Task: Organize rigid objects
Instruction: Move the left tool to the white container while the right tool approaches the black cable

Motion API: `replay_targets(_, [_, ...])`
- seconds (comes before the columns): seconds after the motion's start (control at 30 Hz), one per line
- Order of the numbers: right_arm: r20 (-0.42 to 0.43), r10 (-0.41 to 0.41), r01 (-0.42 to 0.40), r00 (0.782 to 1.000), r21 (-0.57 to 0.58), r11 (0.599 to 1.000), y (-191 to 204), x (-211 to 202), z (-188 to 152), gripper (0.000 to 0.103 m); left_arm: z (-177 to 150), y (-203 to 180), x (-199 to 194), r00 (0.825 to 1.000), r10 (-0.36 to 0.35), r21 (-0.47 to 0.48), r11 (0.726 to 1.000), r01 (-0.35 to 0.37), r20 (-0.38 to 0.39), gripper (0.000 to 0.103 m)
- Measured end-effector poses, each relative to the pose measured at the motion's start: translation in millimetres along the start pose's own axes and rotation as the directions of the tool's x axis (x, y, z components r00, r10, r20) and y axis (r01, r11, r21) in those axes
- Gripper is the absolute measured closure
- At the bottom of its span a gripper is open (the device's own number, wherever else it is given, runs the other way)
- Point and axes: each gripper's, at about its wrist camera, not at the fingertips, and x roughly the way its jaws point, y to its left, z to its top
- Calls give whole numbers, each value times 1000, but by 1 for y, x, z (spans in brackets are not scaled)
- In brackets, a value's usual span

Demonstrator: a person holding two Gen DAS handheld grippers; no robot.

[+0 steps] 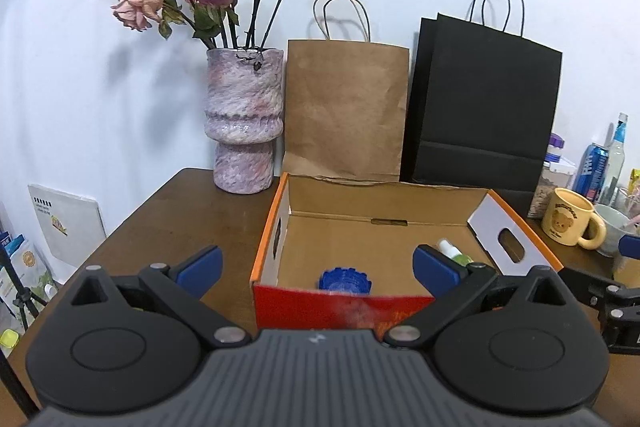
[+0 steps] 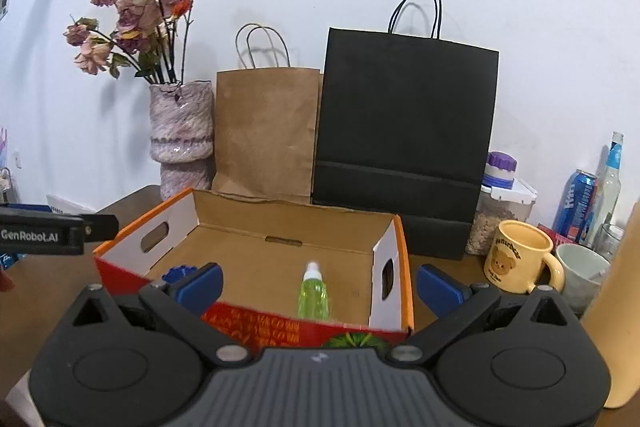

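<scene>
An open cardboard box (image 1: 384, 203) with orange-red outer walls sits on the brown table; the right wrist view shows the same box (image 2: 280, 227). Inside it lie a blue ridged round object (image 1: 345, 279) at the front left and a green bottle with a white cap (image 2: 314, 293) toward the right. My left gripper (image 1: 318, 269) hovers open before the box's front wall, nothing between its blue pads. My right gripper (image 2: 318, 285) is also open and empty, near the box's front right corner. In the left wrist view the bottle (image 1: 452, 250) is partly hidden by the right pad.
A pink vase of dried roses (image 1: 244, 123), a brown paper bag (image 1: 346, 107) and a black paper bag (image 1: 486, 99) stand behind the box. A yellow bear mug (image 2: 520, 255), a white cup (image 2: 580, 275), a jar (image 2: 500, 203), a blue can (image 2: 576, 205) and a bottle (image 2: 610, 183) crowd the right.
</scene>
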Motion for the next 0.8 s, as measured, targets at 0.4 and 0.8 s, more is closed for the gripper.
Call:
replay_targets(0.4, [-78, 15, -17, 997, -24, 1000, 12, -42, -40, 0, -31, 8, -46, 1000, 4, 11, 1000, -4, -31, 0])
replay_targets(0.8, [-196, 39, -43, 980, -16, 999, 10, -59, -86, 0, -68, 19, -64, 996, 16, 35, 999, -13, -93, 0])
